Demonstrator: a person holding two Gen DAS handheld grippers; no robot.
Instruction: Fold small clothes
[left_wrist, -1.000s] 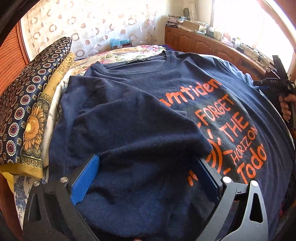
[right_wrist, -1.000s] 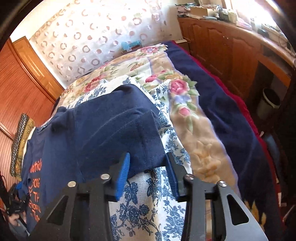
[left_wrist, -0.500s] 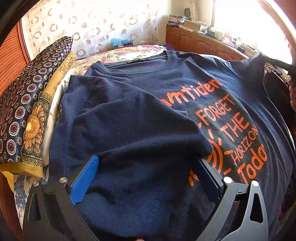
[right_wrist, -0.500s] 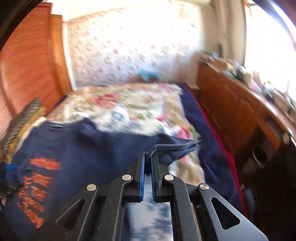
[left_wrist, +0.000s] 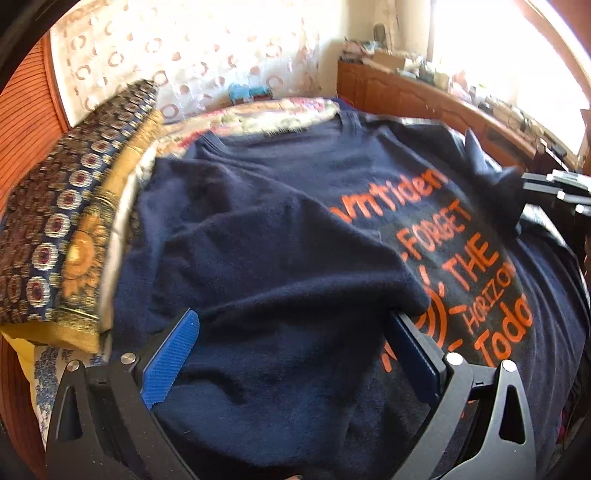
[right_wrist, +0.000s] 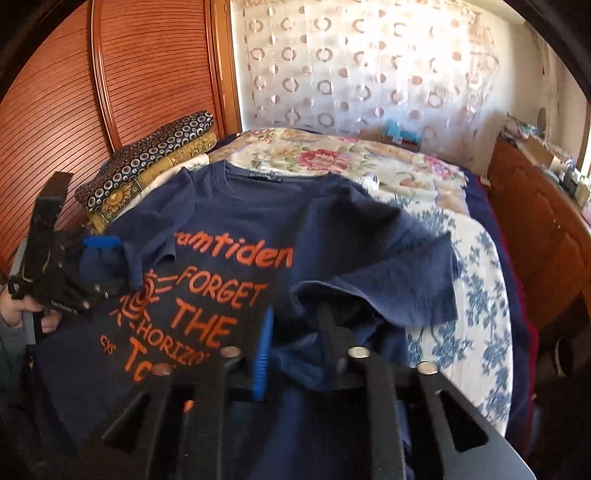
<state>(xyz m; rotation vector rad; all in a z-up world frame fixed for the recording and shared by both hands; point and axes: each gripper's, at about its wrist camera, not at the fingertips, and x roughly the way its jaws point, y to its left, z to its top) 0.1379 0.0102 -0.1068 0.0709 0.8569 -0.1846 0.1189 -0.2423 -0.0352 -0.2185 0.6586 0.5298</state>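
— Wooden slatted doors stood at the far left, didn't they, with a patterned curtain beside them?

— Yes, and a stack of folded patterned cloths lay below on the bed, at the left edge of the navy T-shirt.

— Where was the shirt?

— Spread face up on the floral bedspread, orange lettering showing. Its left sleeve was folded in over the chest.

— And the left gripper?

— Jaws wide, blue pads either side of that folded sleeve, which was draped loosely between them.

— The right gripper?

— Over the shirt's right side, with its jaws partly apart and a bunch of the right sleeve's fabric between them. I could not tell whether the pads pinched it.

— Farther right?

— A wooden cabinet ran along the bed.
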